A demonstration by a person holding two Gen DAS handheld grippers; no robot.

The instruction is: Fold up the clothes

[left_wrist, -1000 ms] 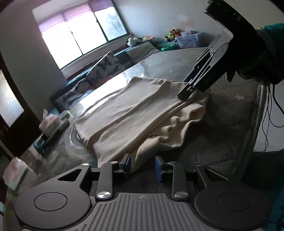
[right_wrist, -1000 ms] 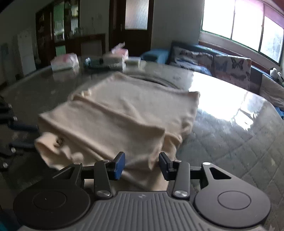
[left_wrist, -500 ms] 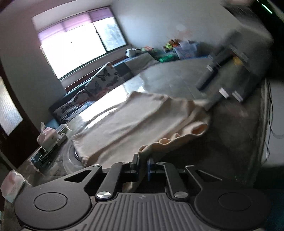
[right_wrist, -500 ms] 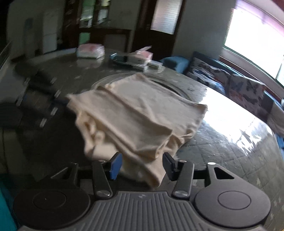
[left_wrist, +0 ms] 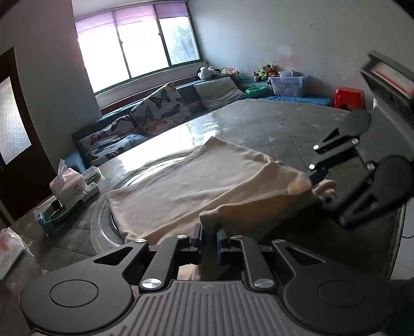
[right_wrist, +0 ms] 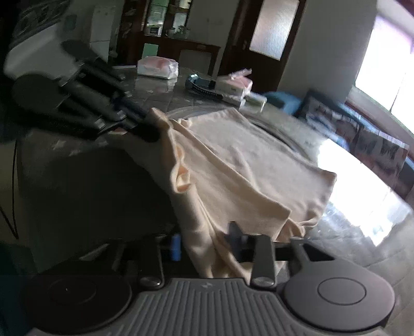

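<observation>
Already, garment (left_wrist: 196, 181) between left gripper (left_wrist: 209, 239) fingers.

Left tongs (left_wrist: 209, 239) pinching cream garment (left_wrist: 196, 181) corner, right tongs (left_wrist: 318, 186) gripping the far corner, quilted table (left_wrist: 271, 121)

The garment (left_wrist: 196, 181) is a plain cream, unpatterned, with a warmer peach tint where light passes through its lifted edge. The table (left_wrist: 271, 124) under it carries a grey quilted cover with a diamond stitch and pale star marks. Beyond the table, the cushions (left_wrist: 160, 108) are off-white, printed with butterflies in orange, blue and black, on a dark teal sofa (left_wrist: 85, 131). The stool (left_wrist: 349, 97) behind the table is bright red, the bowl (left_wrist: 256, 91) beside the cushions green. The window blind (left_wrist: 134, 18) glows purple. The left gripper (left_wrist: 209, 241) is black with blue pads (left_wrist: 220, 244); the right gripper (right_wrist: 204, 244) matches.
</observation>
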